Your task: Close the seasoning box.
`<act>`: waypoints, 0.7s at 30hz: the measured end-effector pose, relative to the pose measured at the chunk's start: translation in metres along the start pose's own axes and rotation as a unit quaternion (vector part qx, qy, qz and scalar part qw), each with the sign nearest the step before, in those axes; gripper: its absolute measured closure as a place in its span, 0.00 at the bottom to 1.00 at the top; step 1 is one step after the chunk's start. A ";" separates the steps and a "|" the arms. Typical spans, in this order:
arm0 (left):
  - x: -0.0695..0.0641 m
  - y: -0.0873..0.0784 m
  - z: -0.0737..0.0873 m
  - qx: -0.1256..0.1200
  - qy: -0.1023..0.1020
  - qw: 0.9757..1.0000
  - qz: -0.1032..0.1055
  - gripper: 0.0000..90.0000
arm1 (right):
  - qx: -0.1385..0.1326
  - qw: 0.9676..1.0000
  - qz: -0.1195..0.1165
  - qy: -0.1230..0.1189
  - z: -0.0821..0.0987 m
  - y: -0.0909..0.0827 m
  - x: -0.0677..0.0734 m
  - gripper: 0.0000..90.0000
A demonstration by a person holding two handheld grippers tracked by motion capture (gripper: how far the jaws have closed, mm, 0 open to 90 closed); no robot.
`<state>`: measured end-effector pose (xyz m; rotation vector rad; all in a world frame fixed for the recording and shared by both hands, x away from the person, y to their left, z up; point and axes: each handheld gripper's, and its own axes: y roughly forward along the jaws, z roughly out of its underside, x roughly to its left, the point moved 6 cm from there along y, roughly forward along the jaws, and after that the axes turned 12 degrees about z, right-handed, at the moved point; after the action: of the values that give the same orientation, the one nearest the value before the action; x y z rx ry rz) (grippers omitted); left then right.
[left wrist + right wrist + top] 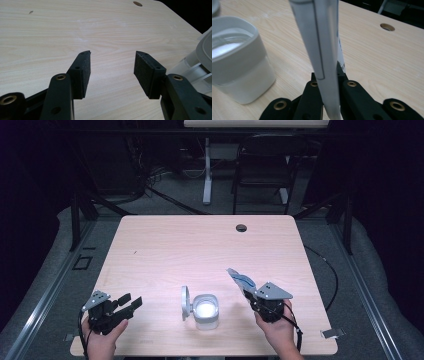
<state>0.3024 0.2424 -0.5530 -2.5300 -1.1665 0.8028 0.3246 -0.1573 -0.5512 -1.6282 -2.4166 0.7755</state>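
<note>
At the table's (165, 245) near edge, the right gripper (248, 295) is clamping a flat pouch (240, 281).
The pouch is slanting up and left, beside an open-lidded white container (205, 311); the left gripper (131, 301) is gaping wide, empty.

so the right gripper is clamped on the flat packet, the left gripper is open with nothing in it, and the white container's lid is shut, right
Not quite: the white container is open, its lid flipped up at its left side, as the high view shows. The right gripper does clamp the flat packet, and the left gripper is open, holding nothing.
</note>
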 end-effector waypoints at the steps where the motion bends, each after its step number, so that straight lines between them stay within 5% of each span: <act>1: 0.000 0.000 0.000 -0.001 0.000 1.000 0.000 0.53 | 0.002 1.000 0.004 0.004 0.002 0.002 -0.002 1.00; 12: -0.002 0.002 0.001 0.002 0.001 1.000 0.001 0.53 | 0.027 0.998 0.023 0.056 0.031 0.020 -0.019 1.00; 21: -0.006 0.002 0.001 0.003 0.008 1.000 0.004 0.53 | 0.038 0.997 0.027 0.063 0.047 0.026 -0.024 0.97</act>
<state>0.2998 0.2363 -0.5526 -2.5329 -1.1474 0.7856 0.3381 -0.1871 -0.6001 -1.6660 -2.2383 0.7406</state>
